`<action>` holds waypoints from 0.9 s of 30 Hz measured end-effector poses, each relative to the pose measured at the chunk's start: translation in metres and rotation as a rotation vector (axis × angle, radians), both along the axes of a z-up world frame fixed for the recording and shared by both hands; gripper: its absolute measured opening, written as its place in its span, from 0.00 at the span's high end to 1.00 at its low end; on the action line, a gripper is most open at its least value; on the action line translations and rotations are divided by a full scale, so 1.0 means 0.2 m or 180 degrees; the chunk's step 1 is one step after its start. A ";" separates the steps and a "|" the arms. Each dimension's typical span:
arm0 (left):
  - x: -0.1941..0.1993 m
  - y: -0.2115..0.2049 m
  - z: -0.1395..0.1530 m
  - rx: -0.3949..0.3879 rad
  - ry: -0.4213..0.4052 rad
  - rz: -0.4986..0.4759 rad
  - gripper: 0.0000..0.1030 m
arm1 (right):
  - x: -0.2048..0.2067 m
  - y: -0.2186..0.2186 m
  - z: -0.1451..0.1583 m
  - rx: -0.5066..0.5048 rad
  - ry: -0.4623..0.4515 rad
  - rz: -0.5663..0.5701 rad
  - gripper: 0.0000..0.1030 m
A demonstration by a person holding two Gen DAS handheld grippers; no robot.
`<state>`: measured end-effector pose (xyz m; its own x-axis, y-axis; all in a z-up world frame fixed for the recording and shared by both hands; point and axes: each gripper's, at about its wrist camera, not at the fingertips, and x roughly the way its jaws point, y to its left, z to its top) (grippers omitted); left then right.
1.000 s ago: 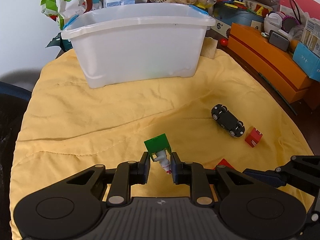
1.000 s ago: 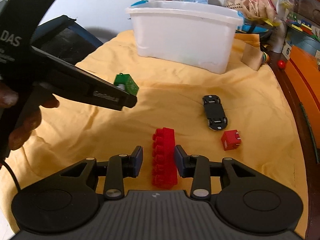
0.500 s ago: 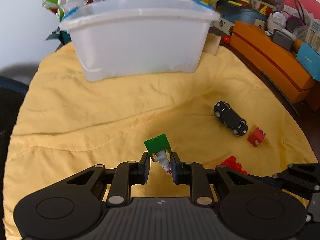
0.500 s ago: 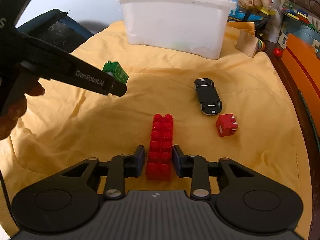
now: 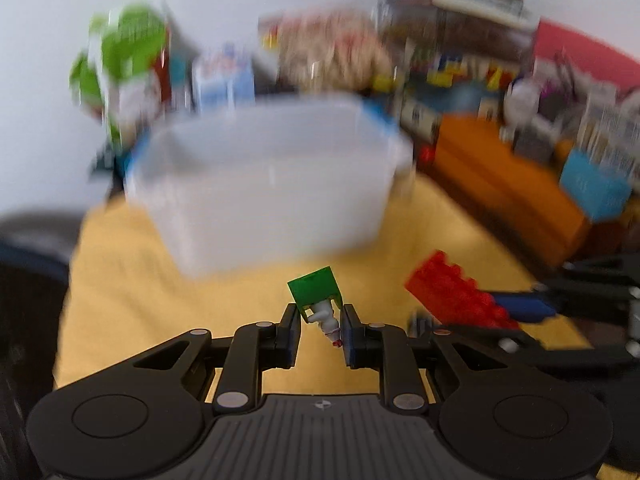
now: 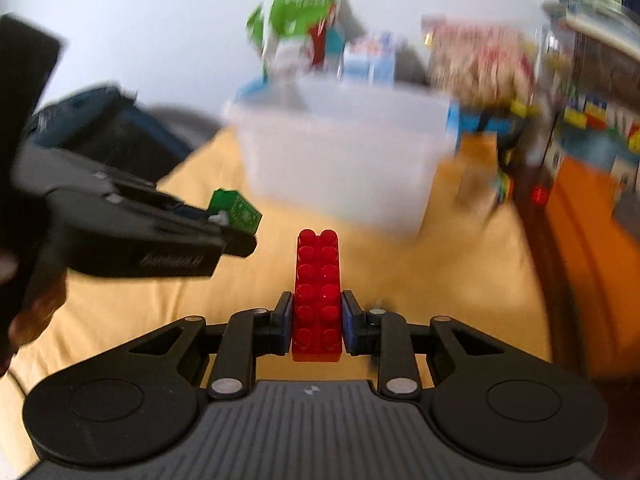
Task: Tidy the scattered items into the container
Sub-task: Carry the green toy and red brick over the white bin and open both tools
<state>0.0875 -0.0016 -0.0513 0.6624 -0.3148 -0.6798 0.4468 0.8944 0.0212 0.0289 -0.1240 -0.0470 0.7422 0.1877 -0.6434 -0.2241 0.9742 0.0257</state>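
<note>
Both toys lifted, red brick (image 6: 318, 292) between right fingers (image 6: 347, 322)

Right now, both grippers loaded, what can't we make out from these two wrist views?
- Bin contents: both views, its frosted wall and motion blur hide the inside.
- Shelf clutter behind the bin: both views, smeared by blur, items unreadable.
- White figure under the green block in the left gripper: too small to identify.
- Near end of the red brick in the right gripper: right wrist view, hidden behind the gripper body.
</note>
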 end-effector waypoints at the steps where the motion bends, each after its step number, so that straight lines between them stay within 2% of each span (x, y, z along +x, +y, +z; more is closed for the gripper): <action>1: 0.03 -0.01 0.06 0.0015 -0.0096 -0.0019 0.77 | 0.05 -0.01 0.05 0.0011 -0.0071 -0.0020 0.74; 5: 0.20 -0.06 0.21 0.0049 -0.0277 -0.0008 0.77 | 0.28 -0.02 0.23 0.0002 -0.0314 -0.0063 0.74; 8: 0.37 -0.08 0.25 0.0050 -0.0305 0.0107 0.77 | 0.47 -0.01 0.27 -0.0027 -0.0357 -0.0104 0.74; 10: 0.48 -0.08 0.26 0.0022 -0.0261 0.0204 0.77 | 0.60 -0.02 0.27 0.0052 -0.0291 -0.0156 0.74; 13: 0.65 -0.10 0.21 0.0153 -0.0250 0.0339 0.77 | 0.74 -0.02 0.23 0.0035 -0.0199 -0.0231 0.74; 19: 0.87 -0.09 0.07 0.0338 -0.0019 0.0456 0.75 | 0.92 0.00 0.13 -0.0005 -0.0001 -0.0260 0.73; 20: 0.89 -0.09 0.05 0.0339 0.0039 0.0503 0.70 | 0.94 0.00 0.11 0.0019 0.0029 -0.0276 0.72; 21: 0.91 -0.08 0.04 0.0324 0.0107 0.0545 0.62 | 0.95 0.00 0.10 0.0022 0.0040 -0.0297 0.66; 23: 0.91 -0.05 0.02 0.0236 0.0166 0.0569 0.58 | 0.96 0.00 0.08 -0.0020 0.0024 -0.0308 0.58; 27: 0.88 -0.04 0.05 0.0195 0.0102 0.0528 0.58 | 0.98 0.00 0.09 -0.0048 0.0009 -0.0302 0.58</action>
<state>0.2642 -0.0096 -0.0407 0.6794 -0.1602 -0.7161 0.2944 0.9534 0.0660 0.2249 -0.1245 -0.0291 0.7544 0.1068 -0.6477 -0.1307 0.9914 0.0112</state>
